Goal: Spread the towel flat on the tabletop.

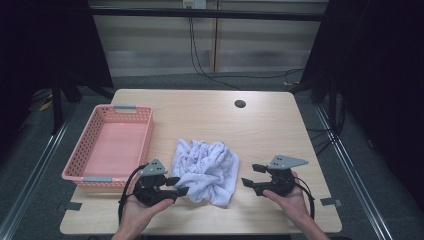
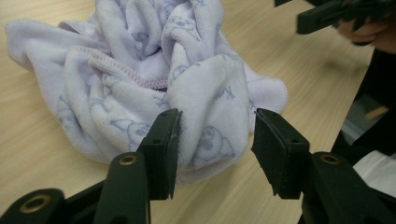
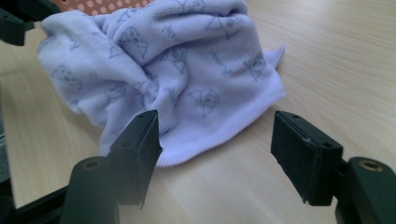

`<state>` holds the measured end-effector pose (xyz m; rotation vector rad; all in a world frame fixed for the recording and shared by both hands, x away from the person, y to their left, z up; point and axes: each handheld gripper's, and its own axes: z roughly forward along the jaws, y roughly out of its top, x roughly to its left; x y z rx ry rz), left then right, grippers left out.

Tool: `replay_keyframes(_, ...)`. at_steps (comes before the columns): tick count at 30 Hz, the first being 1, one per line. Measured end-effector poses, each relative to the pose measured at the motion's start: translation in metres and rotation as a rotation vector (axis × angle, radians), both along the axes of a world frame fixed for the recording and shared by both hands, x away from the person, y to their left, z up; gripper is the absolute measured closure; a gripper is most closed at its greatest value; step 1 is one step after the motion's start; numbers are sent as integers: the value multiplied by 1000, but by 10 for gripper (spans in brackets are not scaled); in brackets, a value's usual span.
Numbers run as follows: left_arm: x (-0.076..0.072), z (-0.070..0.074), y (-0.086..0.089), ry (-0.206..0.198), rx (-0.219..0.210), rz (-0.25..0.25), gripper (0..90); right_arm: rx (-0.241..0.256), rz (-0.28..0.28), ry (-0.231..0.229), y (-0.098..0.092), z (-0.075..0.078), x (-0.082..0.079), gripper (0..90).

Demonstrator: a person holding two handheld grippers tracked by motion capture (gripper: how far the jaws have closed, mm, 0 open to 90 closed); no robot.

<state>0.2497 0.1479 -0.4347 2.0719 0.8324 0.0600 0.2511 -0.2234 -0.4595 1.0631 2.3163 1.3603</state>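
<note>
Terry-soft crumpled white printed towel (image 1: 206,171) bunched on wooden table (image 1: 270,130); left gripper (image 1: 176,186) and right gripper (image 1: 254,175) both spread (nothing pinched). Risk: jaws nip single fold, bundle drags.

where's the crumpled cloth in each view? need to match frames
High view: cloth at table centre, between both grippers.
Left gripper view: cloth upper left, a fold between the open fingers.
Right gripper view: cloth upper centre.
Shared landmark: pink basket, its dotted wall behind the cloth.

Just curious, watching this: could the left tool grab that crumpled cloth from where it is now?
Probably yes. The left tool is open right at the cloth, a fold bulging between its jaws, and nothing lies between them.
</note>
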Motion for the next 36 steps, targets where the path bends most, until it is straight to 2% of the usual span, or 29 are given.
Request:
replay_keyframes(1,4,-4,-2,0,23,-2,511,4,10,7,5,-1,5,326)
replay_keyframes(2,9,-8,-5,5,23,10,488,-3,24,8,10,-3,10,326)
replay_keyframes(4,20,-16,-10,4,7,-3,466,-24,34,16,19,-7,22,324)
replay_keyframes(5,23,-19,-13,6,34,7,474,-18,52,22,24,-9,30,320)
replay_keyframes(6,27,-23,-17,6,64,4,493,-15,56,26,27,-10,34,318)
replay_keyframes(8,31,-27,-19,6,71,-10,586,-1,67,37,34,-12,46,296)
replay_keyframes(9,36,-35,-21,30,69,-24,645,22,85,47,39,-13,51,293)
replay_keyframes(11,36,-40,-27,28,92,-69,739,33,96,41,47,-13,57,282)
replay_keyframes(12,36,-40,-27,28,92,-69,756,33,96,41,47,-13,57,282)
replay_keyframes(13,34,-43,-33,36,94,-94,763,61,126,39,57,-11,63,283)
replay_keyframes(14,33,-43,-34,37,83,-102,765,55,124,35,62,-11,64,292)
replay_keyframes(15,31,-43,-36,39,74,-113,764,48,125,35,65,-11,64,333)
replay_keyframes(16,29,-42,-37,38,73,-121,758,41,136,34,69,-12,65,430)
replay_keyframes(17,28,-41,-37,37,69,-121,742,34,142,51,71,-14,65,605)
replay_keyframes(18,27,-40,-37,40,59,-124,732,28,138,60,70,-15,64,689)
replay_keyframes(19,25,-38,-36,31,51,-126,713,31,125,66,68,-14,64,760)
replay_keyframes(20,24,-37,-35,28,38,-124,682,51,119,57,63,-12,62,787)
replay_keyframes(22,24,-32,-30,32,-2,-119,612,44,87,31,55,-4,61,804)
replay_keyframes(25,24,-25,-25,5,-15,-92,484,64,50,-4,36,13,60,807)
replay_keyframes(27,25,-23,-23,-5,-29,-84,465,67,20,-22,22,22,60,807)
replay_keyframes(28,27,-21,-19,-12,-47,-66,465,67,20,-22,22,22,60,807)
replay_keyframes(29,29,-18,-13,-21,-59,-39,461,74,-16,-31,8,26,60,807)
replay_keyframes(30,30,-18,-9,-14,-74,-31,462,75,-26,-28,3,25,60,807)
replay_keyframes(32,33,-20,-6,-33,-42,-20,490,86,-50,-6,-9,19,60,802)
replay_keyframes(34,38,-28,-9,-19,-6,-19,493,87,-59,24,-18,10,59,793)
replay_keyframes(35,41,-32,-12,-9,10,-25,489,70,-64,31,-21,6,57,770)
replay_keyframes(36,44,-38,-18,0,24,-37,481,57,-63,42,-23,3,56,705)
